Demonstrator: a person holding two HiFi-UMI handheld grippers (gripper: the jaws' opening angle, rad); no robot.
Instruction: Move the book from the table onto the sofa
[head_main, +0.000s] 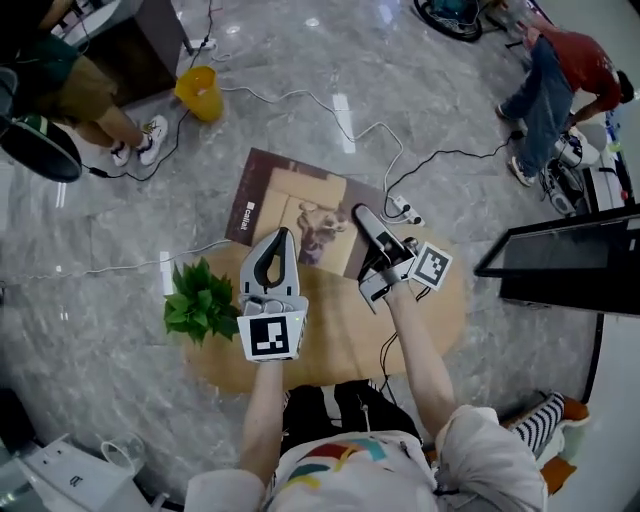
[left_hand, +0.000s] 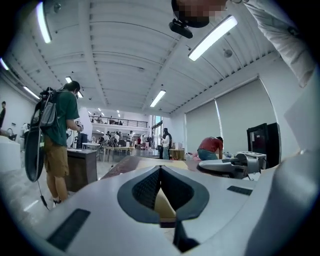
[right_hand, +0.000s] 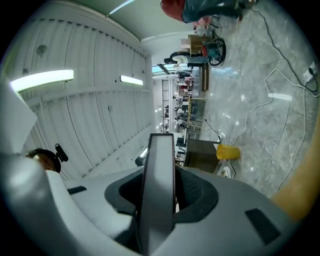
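Observation:
A large brown book (head_main: 296, 212) with a camel picture on its cover hangs flat above the round wooden table (head_main: 440, 312), held by both grippers at its near edge. My left gripper (head_main: 279, 238) is shut on the book's near edge; in the left gripper view a cream strip of the book (left_hand: 163, 206) sits between the closed jaws. My right gripper (head_main: 361, 214) is shut on the book's right near corner. In the right gripper view the book's edge (right_hand: 158, 190) stands upright between the pads.
A green potted plant (head_main: 200, 300) stands on the table's left side. On the marble floor lie white cables, a power strip (head_main: 405, 212) and a yellow bucket (head_main: 199, 92). A black screen (head_main: 570, 262) stands at the right. People stand at the far left (head_main: 90, 90) and far right (head_main: 560, 80).

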